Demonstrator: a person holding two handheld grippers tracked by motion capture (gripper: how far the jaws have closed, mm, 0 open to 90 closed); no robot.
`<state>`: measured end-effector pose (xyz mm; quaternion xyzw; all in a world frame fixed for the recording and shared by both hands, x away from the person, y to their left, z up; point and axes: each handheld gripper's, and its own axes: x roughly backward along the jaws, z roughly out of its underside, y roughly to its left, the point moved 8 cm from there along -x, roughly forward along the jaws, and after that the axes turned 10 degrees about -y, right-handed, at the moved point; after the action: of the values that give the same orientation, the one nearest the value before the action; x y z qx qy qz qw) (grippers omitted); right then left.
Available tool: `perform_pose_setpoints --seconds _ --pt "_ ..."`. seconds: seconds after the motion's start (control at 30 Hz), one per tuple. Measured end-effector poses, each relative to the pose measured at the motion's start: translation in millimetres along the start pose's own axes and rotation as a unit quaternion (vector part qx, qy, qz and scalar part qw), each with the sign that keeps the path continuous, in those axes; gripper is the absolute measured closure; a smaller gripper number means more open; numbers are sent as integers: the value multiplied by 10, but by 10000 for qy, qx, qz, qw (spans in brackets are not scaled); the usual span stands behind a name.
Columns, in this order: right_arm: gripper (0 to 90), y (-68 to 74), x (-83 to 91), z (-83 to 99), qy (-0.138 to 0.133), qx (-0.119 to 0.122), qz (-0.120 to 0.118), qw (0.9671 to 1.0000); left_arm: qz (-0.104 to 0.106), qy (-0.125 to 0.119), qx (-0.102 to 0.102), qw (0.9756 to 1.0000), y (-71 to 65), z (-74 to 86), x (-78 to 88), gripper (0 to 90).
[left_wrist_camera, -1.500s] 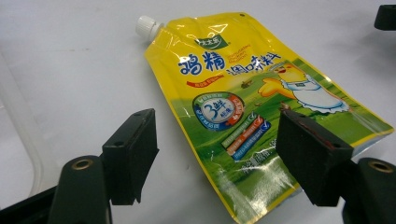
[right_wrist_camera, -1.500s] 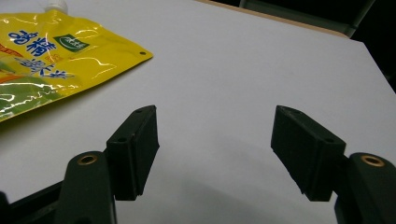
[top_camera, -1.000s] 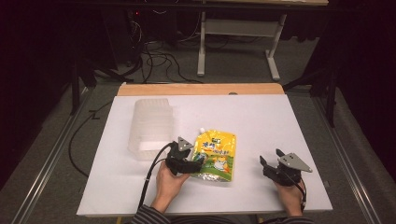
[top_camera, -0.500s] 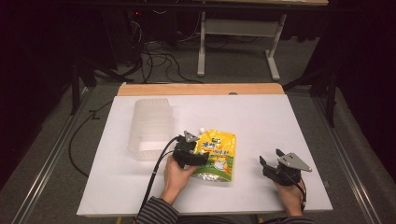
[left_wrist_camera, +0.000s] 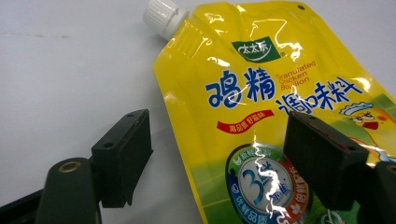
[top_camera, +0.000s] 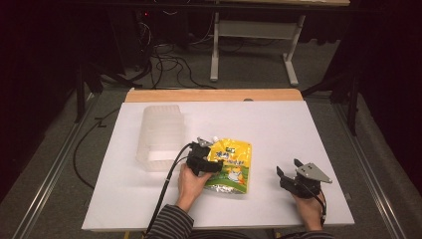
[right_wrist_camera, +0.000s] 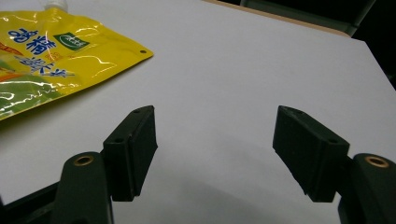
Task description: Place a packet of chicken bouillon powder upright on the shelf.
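The yellow pouch [top_camera: 230,166] lies flat near the table's [top_camera: 278,124] front edge. The left gripper [left_wrist_camera: 219,158] is wide open around its left side (ready to pinch). Next, squeeze. The right gripper [right_wrist_camera: 215,154] waits open.

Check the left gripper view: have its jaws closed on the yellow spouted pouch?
No, the left gripper stands open, jaws apart astride the yellow spouted pouch's edge.

The yellow pouch [left_wrist_camera: 261,116] reads "Granulated Chicken Bouillon" in orange. Blue Chinese characters run beside it. A round badge shows "3".
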<state>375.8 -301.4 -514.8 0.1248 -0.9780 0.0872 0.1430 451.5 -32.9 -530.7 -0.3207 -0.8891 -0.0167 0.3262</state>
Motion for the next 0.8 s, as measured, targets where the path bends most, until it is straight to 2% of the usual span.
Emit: perform_pose_setpoints --seconds 0.07,0.2,0.33,0.37,0.5,0.53,0.6,0.7,0.73,0.8 --pt "310 9 -4 3 26 20 -9 10000 -34 -22 -158 9999 -17 12 -12 234" --pt "310 7 -6 5 36 16 3 10000 -49 -33 -247 9997 -34 21 -12 242" --pt "310 8 -7 5 37 28 -2 10000 27 -52 -251 9997 -73 22 2 341" --pt "310 11 -8 7 50 24 -1 10000 55 -54 -271 9996 -78 22 4 406" --pt "310 13 -9 8 66 49 -1 10000 122 -45 -277 9995 -115 27 10 514" --pt "310 12 -10 10 80 31 7 10000 149 -21 -273 9995 -123 28 15 565" --pt "310 13 -10 10 81 34 6 10000 187 -3 -268 9995 -128 29 17 580" --pt "310 22 -14 12 95 82 9 9999 164 -5 -392 9991 -152 38 19 639" --pt "310 24 -20 12 104 155 1 9998 170 -7 -419 9990 -166 41 19 696" --pt "310 29 -19 14 117 145 11 9998 213 -14 -417 9989 -190 45 19 720"
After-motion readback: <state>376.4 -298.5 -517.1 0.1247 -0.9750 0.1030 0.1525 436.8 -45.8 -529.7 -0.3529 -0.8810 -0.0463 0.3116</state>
